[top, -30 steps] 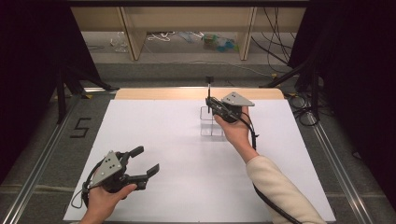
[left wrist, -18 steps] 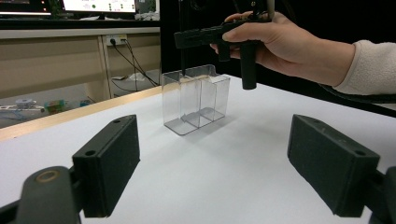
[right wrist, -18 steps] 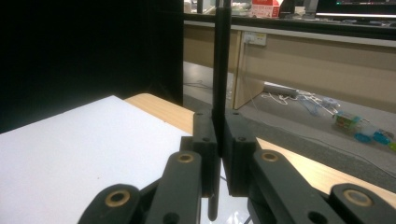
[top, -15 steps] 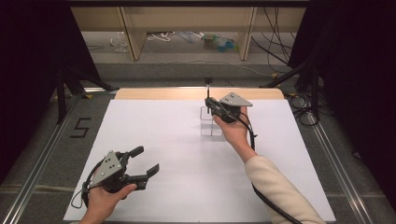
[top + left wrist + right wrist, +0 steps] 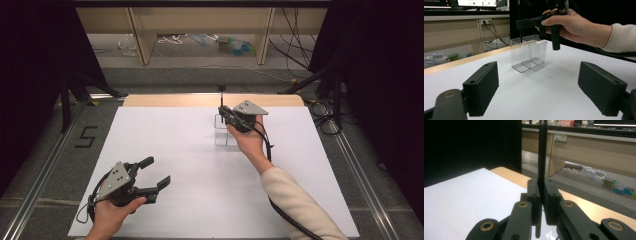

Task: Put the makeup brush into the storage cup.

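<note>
While clamped tight in the right gripper (image 5: 541,195), thin black rod (image 5: 542,152) kept upright, lower tip hanging just over the far end compartment of the clear divided holder (image 5: 529,56), probably so as to drop straight in without catching a wall; holder standing toward the far side of the white table (image 5: 165,135), near its wooden edge; left gripper (image 5: 156,174) resting low at the near left, well apart, jaws wide and holding nothing, seemingly kept clear of the work
</note>
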Available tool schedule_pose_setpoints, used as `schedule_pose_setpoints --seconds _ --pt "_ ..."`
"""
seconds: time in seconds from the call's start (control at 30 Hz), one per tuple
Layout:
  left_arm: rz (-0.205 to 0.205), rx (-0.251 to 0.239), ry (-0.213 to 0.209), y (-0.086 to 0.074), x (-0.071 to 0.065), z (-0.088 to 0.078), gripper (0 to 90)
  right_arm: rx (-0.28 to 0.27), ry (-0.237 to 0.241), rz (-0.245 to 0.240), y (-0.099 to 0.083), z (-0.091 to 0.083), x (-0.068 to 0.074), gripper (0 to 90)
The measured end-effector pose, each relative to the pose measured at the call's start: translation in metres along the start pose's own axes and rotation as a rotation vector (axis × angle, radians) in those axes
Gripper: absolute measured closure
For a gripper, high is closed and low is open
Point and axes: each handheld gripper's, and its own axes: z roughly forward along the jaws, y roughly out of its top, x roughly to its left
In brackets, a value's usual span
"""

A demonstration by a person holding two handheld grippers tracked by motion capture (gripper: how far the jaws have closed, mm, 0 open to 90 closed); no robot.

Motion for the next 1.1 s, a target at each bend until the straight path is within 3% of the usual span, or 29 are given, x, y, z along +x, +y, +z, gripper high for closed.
schedule_pose_setpoints --seconds 0.23,0.67,0.7,1.1 --pt "0.001 0.000 -0.001 -0.0001 0.0000 0.0001 16.7 -0.005 -0.008 -0.020 -0.0022 0.0017 -0.0011 85.4" --pt "0.000 0.000 -0.002 -0.0001 0.0001 0.0001 16.8 0.027 -0.001 -0.001 -0.0055 0.0025 0.0000 85.4" --pt "0.001 0.001 -0.002 -0.0001 0.0001 0.0002 16.8 0.008 -0.006 -0.017 -0.0059 0.0040 -0.0008 85.4" --pt "-0.002 0.001 -0.004 -0.0003 -0.0001 0.0006 16.8 0.031 -0.005 -0.012 -0.0090 0.0050 -0.0003 85.4"
